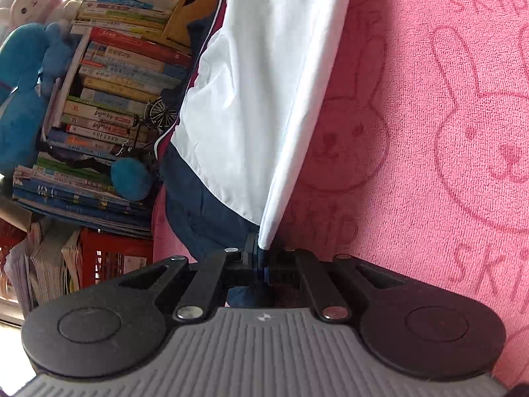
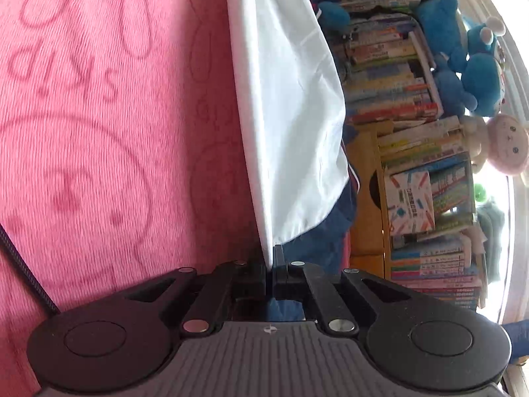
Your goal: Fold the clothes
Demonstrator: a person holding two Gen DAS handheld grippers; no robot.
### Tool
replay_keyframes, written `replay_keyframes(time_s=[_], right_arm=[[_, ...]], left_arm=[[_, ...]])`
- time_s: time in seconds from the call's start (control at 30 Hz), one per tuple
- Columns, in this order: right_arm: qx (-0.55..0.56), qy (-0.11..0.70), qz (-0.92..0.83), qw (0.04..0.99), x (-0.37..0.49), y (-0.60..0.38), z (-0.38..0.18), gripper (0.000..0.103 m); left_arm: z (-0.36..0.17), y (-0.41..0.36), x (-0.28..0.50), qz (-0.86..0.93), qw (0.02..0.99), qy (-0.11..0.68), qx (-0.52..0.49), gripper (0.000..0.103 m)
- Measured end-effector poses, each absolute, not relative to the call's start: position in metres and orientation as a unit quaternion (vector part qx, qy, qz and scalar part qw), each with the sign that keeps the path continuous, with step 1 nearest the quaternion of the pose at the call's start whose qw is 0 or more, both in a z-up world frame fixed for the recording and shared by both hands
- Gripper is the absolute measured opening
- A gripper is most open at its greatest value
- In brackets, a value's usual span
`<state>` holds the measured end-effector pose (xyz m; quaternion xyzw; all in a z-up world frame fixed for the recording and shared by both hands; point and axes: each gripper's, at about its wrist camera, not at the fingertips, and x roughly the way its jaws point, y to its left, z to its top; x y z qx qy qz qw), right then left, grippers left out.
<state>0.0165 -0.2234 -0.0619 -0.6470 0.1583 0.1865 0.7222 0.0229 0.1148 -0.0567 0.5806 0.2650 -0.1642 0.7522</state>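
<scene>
I have both tongs clamped on the same garment (image 1: 258,106): the left gripper (image 1: 263,254) pinches a white corner with navy cloth caught in it, and the right gripper (image 2: 271,258) is closed on a white edge, again with navy just behind. The garment stretches away toward twelve o'clock in each view, held above the pink bunny-print blanket (image 1: 429,132), its white panel taut along one straight edge and sagging on the other side.

I judge it light, thin and soft, perhaps a little slick, so it will droop wherever it is unsupported. The corners and seamed hems, where white meets navy, look like the surest holds.

The left view shows maroon and white piping at about eleven o'clock and a broad navy panel at nine. The right view shows less navy, but it catches a dark cable (image 2: 23,271) at eight. Stacked books (image 1: 115,99) and plush toys (image 2: 463,56) appear in both.
</scene>
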Motion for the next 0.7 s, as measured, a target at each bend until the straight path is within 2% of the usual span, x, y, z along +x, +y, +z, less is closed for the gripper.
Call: replay_keyframes(time_s=[0.27, 0.37, 0.43, 0.5, 0.57, 0.7], right_arm=[[-0.657, 0.159, 0.169, 0.717, 0.001, -0.237, -0.066, 0.008], [-0.639, 0.152, 0.189, 0.730, -0.015, -0.219, -0.053, 0.026], [-0.624, 0.145, 0.209, 0.739, -0.027, -0.205, -0.042, 0.054], [-0.608, 0.137, 0.230, 0.747, -0.038, -0.190, -0.031, 0.069], [-0.593, 0.127, 0.251, 0.755, -0.050, -0.173, -0.021, 0.073], [-0.568, 0.072, 0.309, 0.759, -0.062, -0.103, -0.026, 0.074]], left_arm=[[-0.054, 0.113, 0.021, -0.163, 0.769, 0.263, 0.560, 0.000], [-0.048, 0.117, 0.024, -0.173, 0.782, 0.274, 0.533, 0.000], [-0.042, 0.118, 0.028, -0.179, 0.792, 0.286, 0.509, 0.000], [-0.037, 0.119, 0.030, -0.185, 0.797, 0.296, 0.492, 0.000], [-0.035, 0.120, 0.033, -0.189, 0.802, 0.301, 0.479, 0.000], [-0.031, 0.123, 0.035, -0.195, 0.809, 0.307, 0.461, 0.000]])
